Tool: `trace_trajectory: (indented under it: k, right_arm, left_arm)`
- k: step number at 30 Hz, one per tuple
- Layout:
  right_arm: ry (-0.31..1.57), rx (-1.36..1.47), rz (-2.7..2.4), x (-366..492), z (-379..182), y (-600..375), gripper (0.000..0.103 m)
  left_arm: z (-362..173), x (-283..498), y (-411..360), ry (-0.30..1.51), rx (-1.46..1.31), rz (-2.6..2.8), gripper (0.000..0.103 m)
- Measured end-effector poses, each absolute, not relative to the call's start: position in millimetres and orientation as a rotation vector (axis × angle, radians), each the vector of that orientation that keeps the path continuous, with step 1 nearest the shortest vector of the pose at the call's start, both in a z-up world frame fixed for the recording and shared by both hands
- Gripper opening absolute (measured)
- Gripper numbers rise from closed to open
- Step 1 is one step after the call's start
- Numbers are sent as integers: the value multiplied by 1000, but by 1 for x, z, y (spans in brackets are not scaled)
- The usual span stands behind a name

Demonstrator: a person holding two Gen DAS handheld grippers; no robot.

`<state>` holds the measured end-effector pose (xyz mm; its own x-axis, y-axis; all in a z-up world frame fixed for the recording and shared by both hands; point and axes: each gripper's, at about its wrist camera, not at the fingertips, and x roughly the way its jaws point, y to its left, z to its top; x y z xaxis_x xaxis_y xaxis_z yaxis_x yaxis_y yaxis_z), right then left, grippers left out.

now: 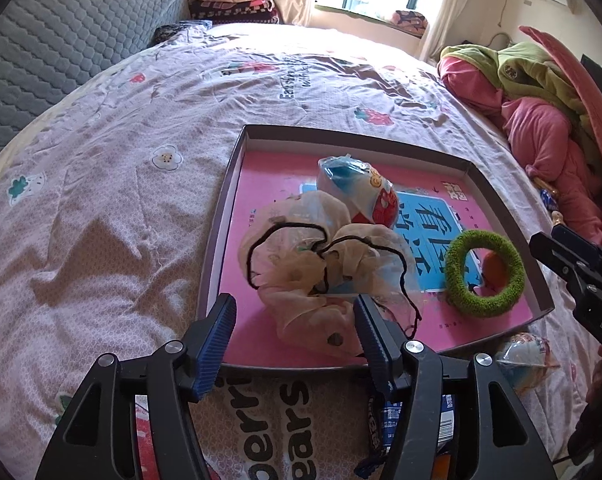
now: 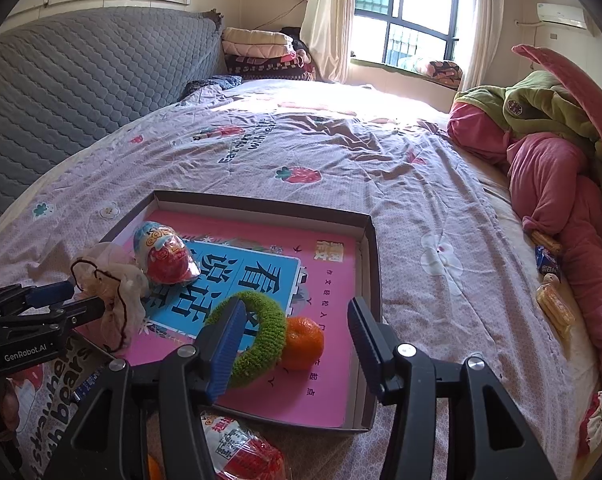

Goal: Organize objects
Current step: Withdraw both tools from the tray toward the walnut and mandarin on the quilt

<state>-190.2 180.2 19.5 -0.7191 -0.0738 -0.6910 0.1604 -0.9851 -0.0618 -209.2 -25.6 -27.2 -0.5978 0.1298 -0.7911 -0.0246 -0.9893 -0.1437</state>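
On the bed, the left claw [image 1: 295, 326] stands open around the gauzy scrunchie [image 1: 301, 264] in the tray [image 1: 237, 148], seemingly not pinching it, while the right claw [image 2: 295, 344] hangs open, empty, above the tray's near edge.

A shallow cardboard tray [image 1: 501, 196] with a pink printed floor lies on the bed [image 1: 113, 184]. Inside it, a peach scrunchie [image 1: 301, 264] with a black cord sits at the near edge, between the parted fingers [image 1: 217, 336] of the left gripper [image 1: 295, 330]. A wrapped egg toy [image 1: 361, 196] lies behind the scrunchie, a green ring [image 1: 485, 276] to its right.
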Motion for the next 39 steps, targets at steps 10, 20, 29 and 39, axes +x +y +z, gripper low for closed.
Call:
trace_trajectory:
  k: [10, 20, 29, 39]
  right_arm:
    - [180, 1101, -2808, -188, 23, 182, 55]
    - [193, 1067, -2814, -181, 32, 179, 58]
    - [208, 1028, -2825, -174, 42, 178, 61]
    - [221, 987, -2831, -166, 52, 179, 61]
  left_arm:
    - [-14, -203, -31, -229, -1272, 2765, 67]
    - [-1, -194, -30, -266, -1171, 2787, 74]
    - [5, -181, -29, -296, -1092, 2792, 74]
    - [13, -170, -31, -315, -1049, 2794, 74]
